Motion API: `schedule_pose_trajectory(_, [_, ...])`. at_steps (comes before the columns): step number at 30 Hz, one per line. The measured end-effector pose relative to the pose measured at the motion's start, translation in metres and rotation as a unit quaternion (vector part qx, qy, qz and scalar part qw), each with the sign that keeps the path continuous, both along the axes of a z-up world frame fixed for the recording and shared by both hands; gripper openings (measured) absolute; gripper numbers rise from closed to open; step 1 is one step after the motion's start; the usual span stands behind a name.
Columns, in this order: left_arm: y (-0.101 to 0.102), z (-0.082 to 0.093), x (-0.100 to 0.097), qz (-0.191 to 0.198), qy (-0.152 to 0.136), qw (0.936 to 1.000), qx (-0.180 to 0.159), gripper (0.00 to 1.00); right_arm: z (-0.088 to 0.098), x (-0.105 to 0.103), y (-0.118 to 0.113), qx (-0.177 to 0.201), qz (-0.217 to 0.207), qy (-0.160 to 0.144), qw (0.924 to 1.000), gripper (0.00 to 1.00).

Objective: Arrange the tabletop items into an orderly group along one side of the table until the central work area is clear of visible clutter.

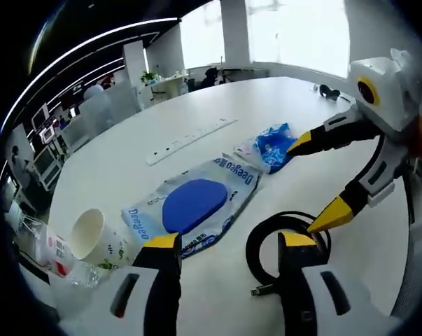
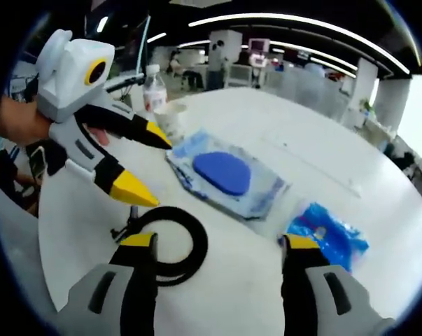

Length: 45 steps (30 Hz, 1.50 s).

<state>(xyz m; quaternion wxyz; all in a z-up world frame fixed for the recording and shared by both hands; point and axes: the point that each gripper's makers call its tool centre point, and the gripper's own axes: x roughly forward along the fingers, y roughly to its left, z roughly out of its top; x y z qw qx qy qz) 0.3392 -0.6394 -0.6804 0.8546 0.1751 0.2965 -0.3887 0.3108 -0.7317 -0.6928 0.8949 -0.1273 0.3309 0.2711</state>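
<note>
A clear bag holding a blue oval pad (image 1: 195,203) (image 2: 223,173) lies mid-table. A crumpled blue packet (image 1: 273,145) (image 2: 329,234) sits just beyond it. A black coiled cable (image 1: 266,246) (image 2: 172,241) rests near the table's front edge. My left gripper (image 1: 229,241) (image 2: 149,162) is open, hovering over the cable and the bag's near end. My right gripper (image 2: 220,241) (image 1: 315,180) is open too, with one tip by the blue packet and the other over the cable. Neither holds anything.
A paper cup (image 1: 95,239) (image 2: 170,119) and a plastic bottle (image 1: 53,255) (image 2: 153,87) stand together at one edge of the white table (image 1: 266,98). A long white power strip (image 1: 190,140) (image 2: 315,164) lies further in. A small black item (image 1: 329,91) rests far off. A hand (image 2: 15,119) grips the left gripper.
</note>
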Motion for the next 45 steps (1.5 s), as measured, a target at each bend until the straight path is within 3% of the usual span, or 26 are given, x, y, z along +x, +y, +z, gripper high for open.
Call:
schedule_pose_trajectory(12, [0.011, 0.012, 0.002, 0.017, -0.017, 0.9996, -0.012, 0.81, 0.007, -0.002, -0.005, 0.029, -0.026, 0.003, 0.9992, 0.93])
schedule_pose_trajectory(16, [0.013, 0.017, 0.0, 0.024, -0.021, 0.9994, -0.015, 0.87, 0.01, -0.005, -0.008, 0.015, -0.02, -0.001, 0.9997, 0.99])
schedule_pose_trajectory(22, [0.016, 0.024, -0.002, 0.038, -0.021, 0.9987, -0.027, 0.97, 0.014, -0.011, -0.011, 0.014, -0.017, 0.001, 0.9998, 1.0])
schedule_pose_trajectory(34, [0.027, 0.045, -0.016, 0.06, -0.032, 0.9966, -0.047, 0.99, 0.04, -0.017, -0.026, 0.008, -0.03, -0.02, 0.9993, 1.0])
schedule_pose_trajectory(39, [0.033, 0.051, -0.024, 0.064, -0.039, 0.996, -0.049, 0.99, 0.054, -0.02, -0.025, 0.014, -0.03, -0.036, 0.9988, 1.0])
schedule_pose_trajectory(41, [0.037, 0.055, -0.025, 0.07, -0.043, 0.9951, -0.055, 0.99, 0.061, -0.02, -0.019, 0.021, -0.016, -0.057, 0.998, 1.0])
schedule_pose_trajectory(45, [0.047, 0.063, -0.029, 0.079, -0.055, 0.9931, -0.067, 0.99, 0.064, -0.03, -0.014, 0.027, -0.012, -0.053, 0.9981, 1.0])
